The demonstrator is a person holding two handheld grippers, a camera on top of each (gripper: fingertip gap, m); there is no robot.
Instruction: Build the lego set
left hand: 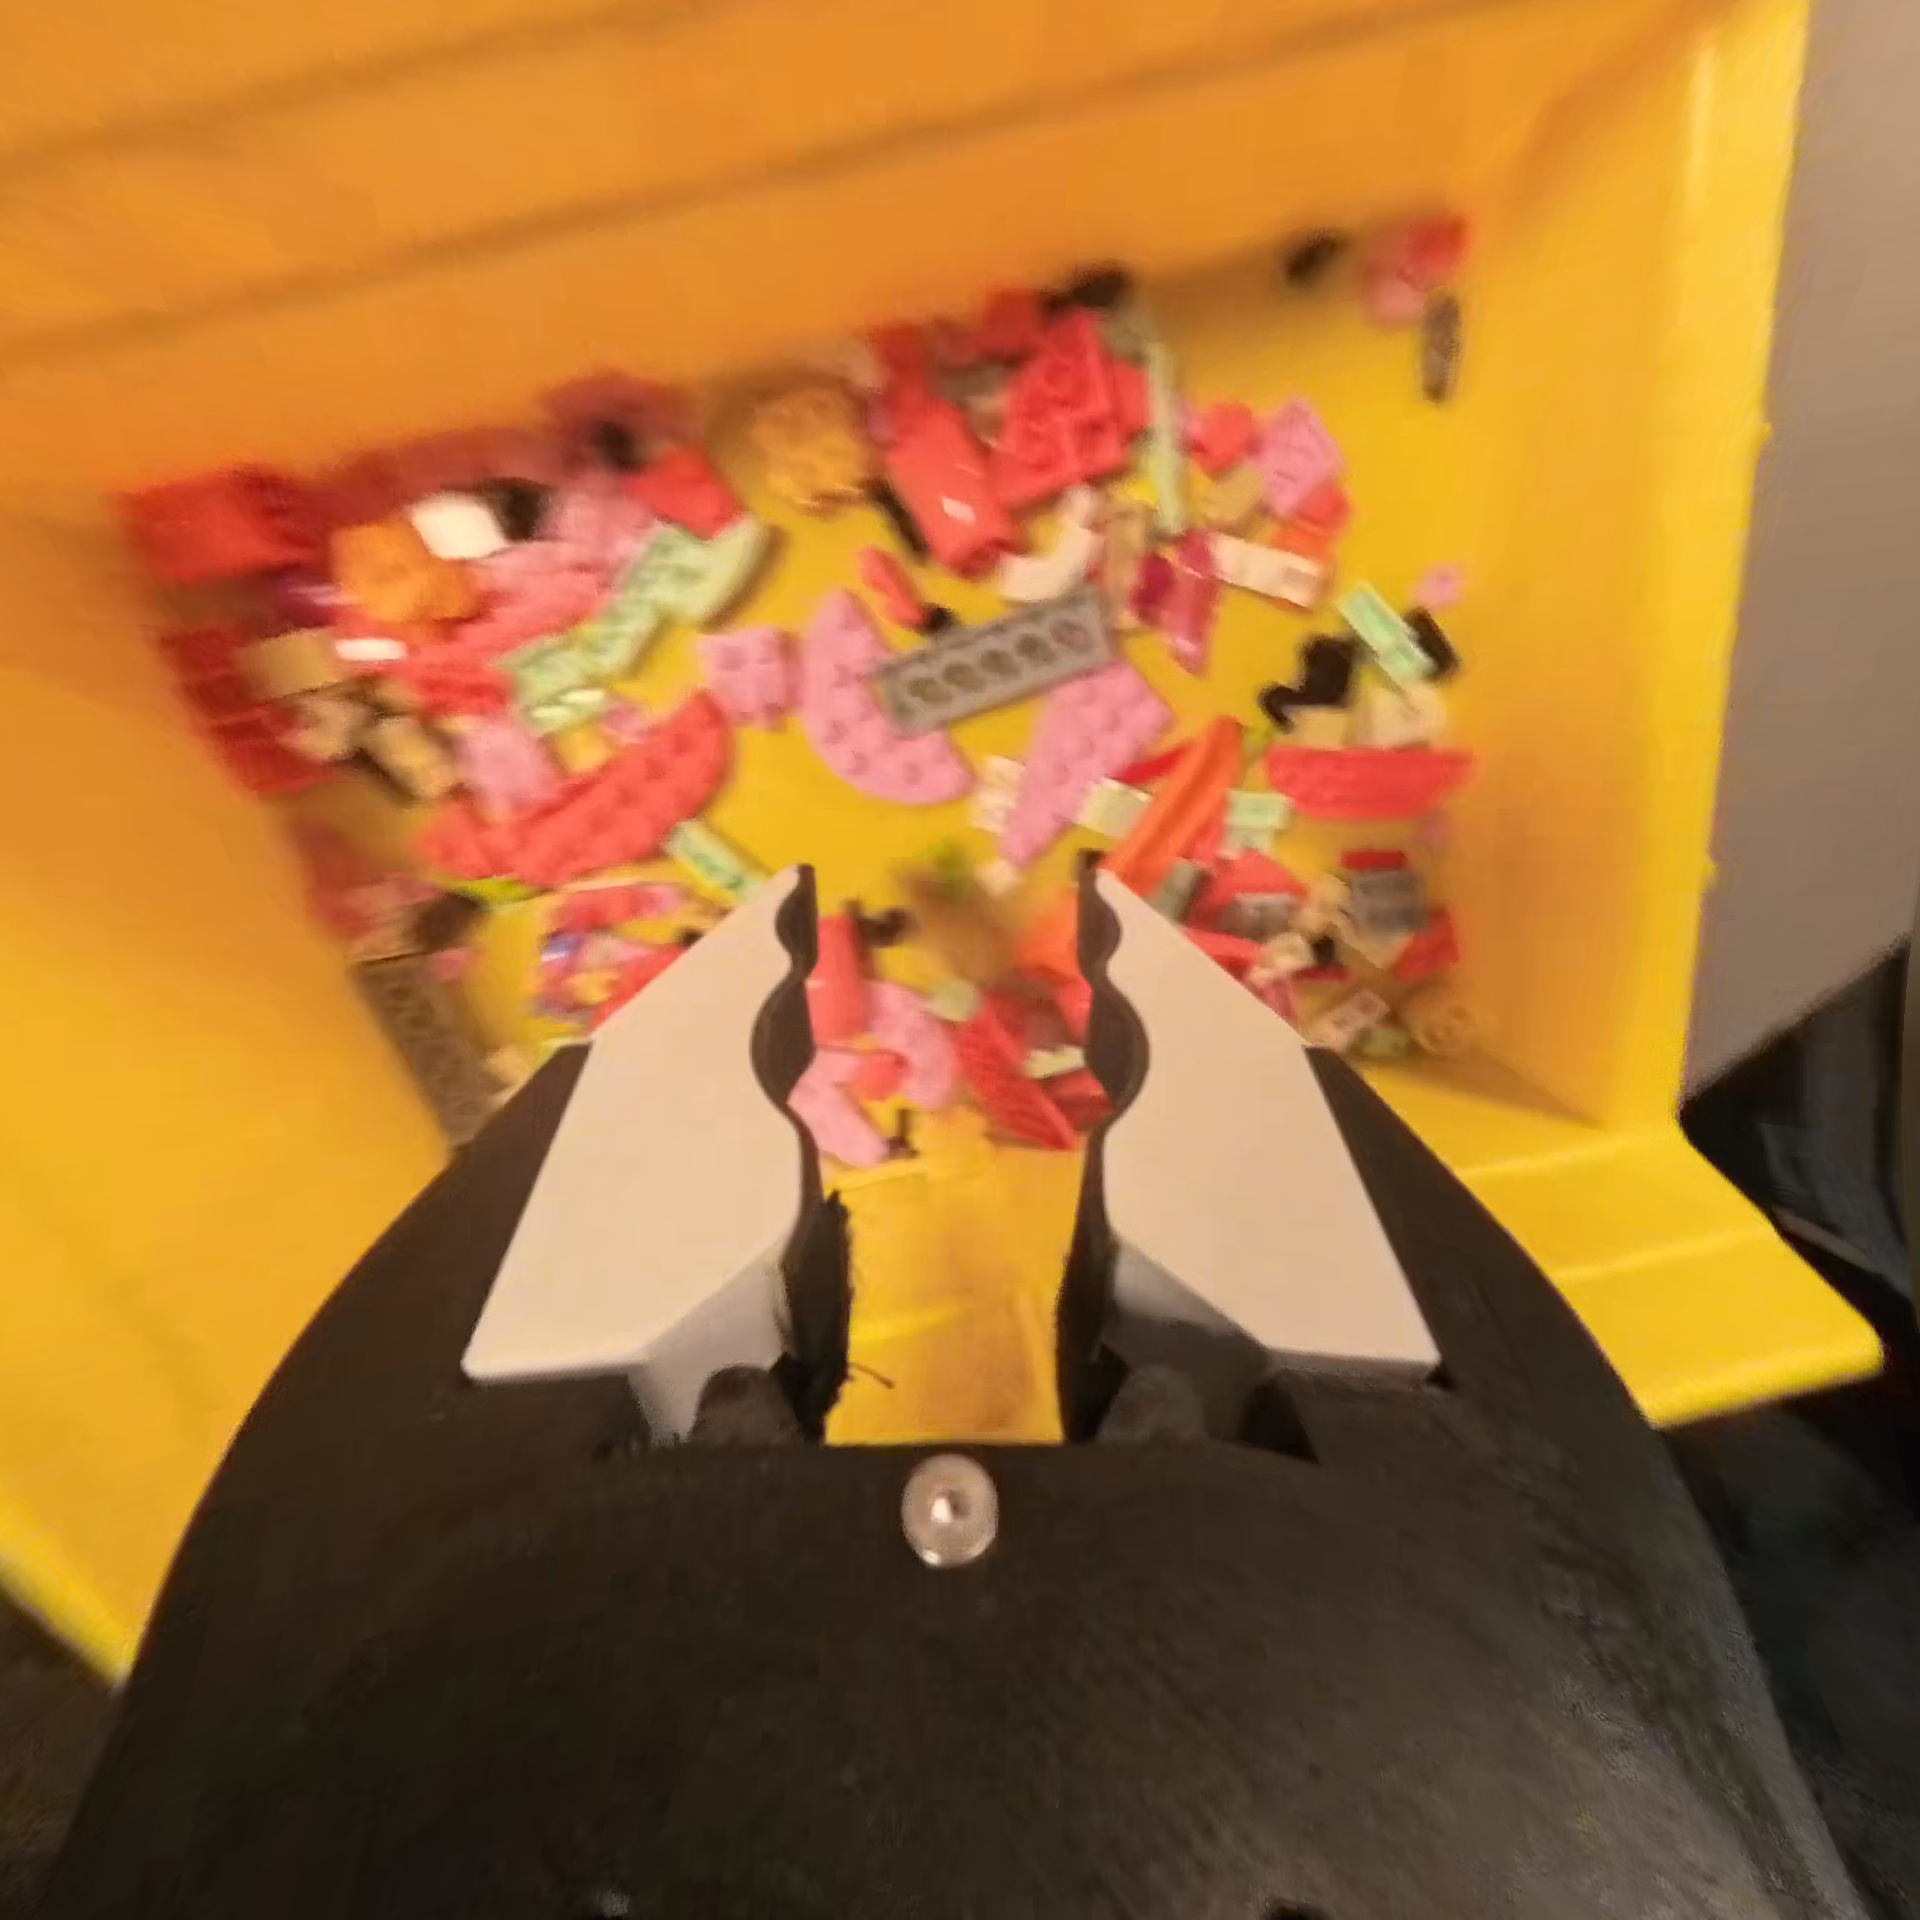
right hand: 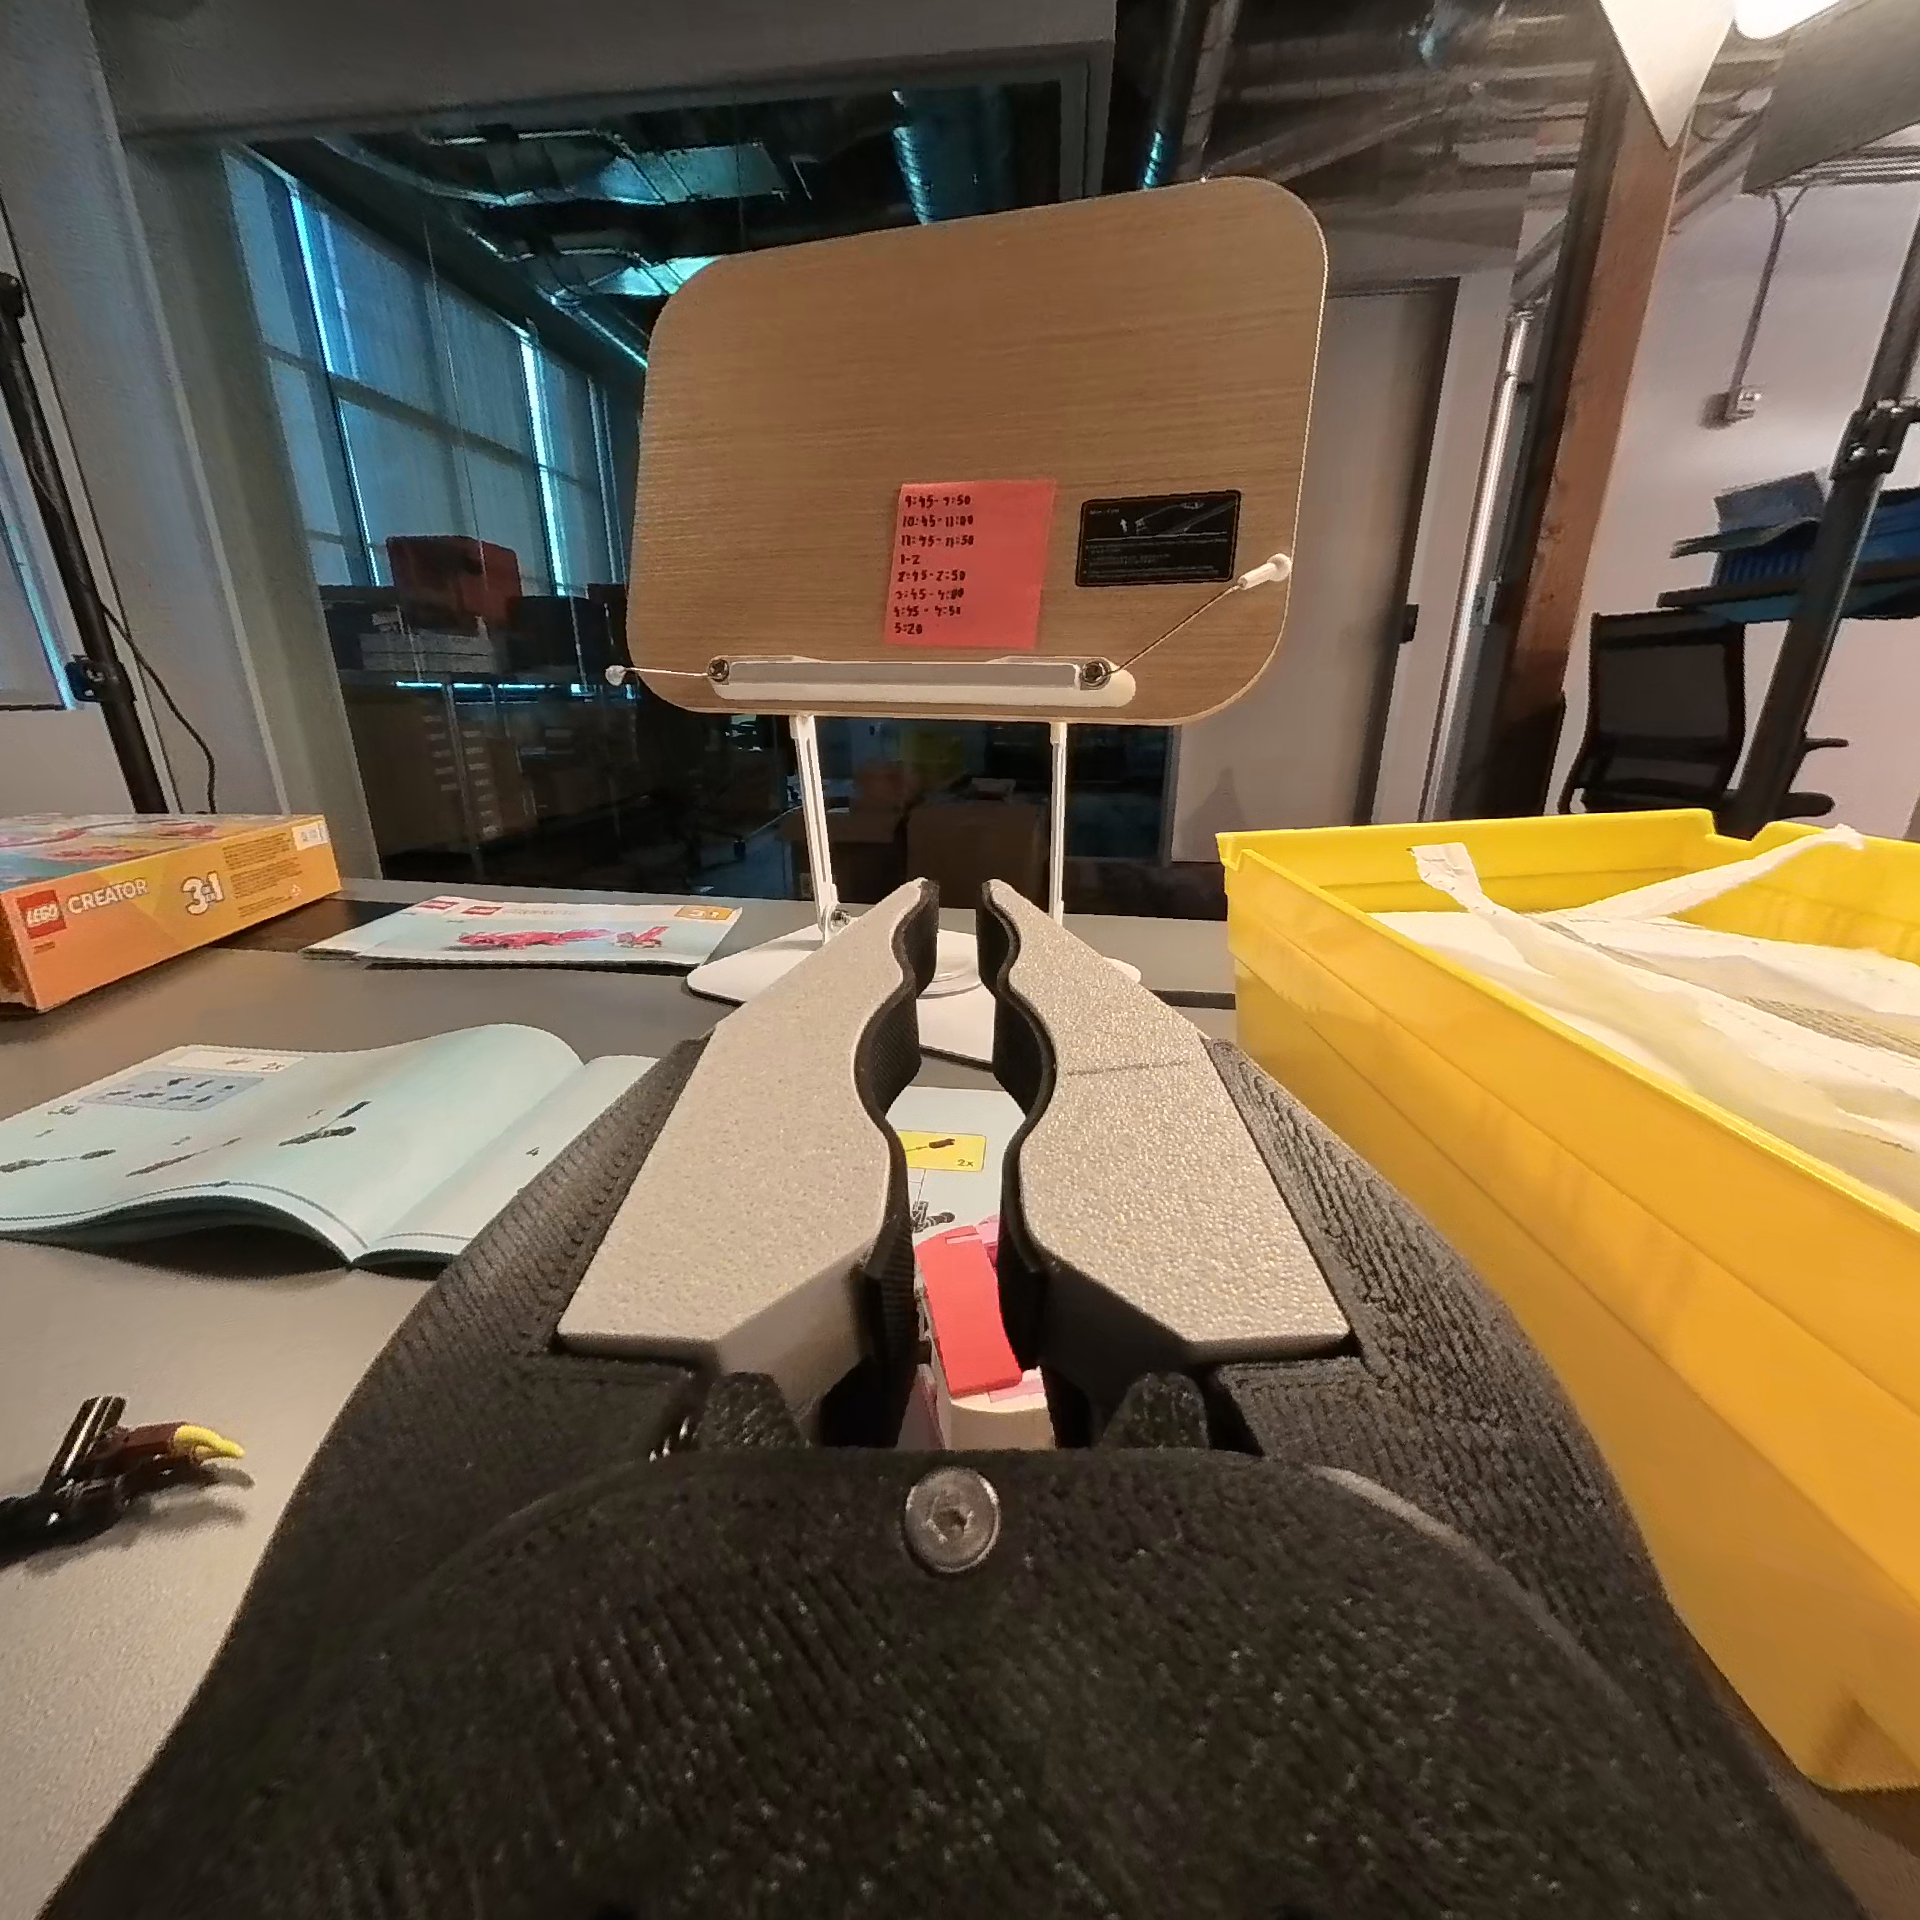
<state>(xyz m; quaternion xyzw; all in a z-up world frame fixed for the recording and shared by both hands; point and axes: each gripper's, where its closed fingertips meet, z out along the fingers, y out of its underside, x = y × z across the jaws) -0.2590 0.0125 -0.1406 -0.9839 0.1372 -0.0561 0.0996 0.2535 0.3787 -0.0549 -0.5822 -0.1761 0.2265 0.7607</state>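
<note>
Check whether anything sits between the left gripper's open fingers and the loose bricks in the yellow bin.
Nothing visible does. The left gripper hangs open over the yellow bin, and the view between its fingers runs straight to the blurred pile of bricks.

yellow bin: glossy plastic | stand board: matt wood

The toy bricks in the yellow bin are motion-blurred, worst at the left. The right gripper hides most of a pink-and-red brick piece between its fingers. The picture's edge cuts off the orange box.

Open left gripper over brick-filled yellow bin
</note>
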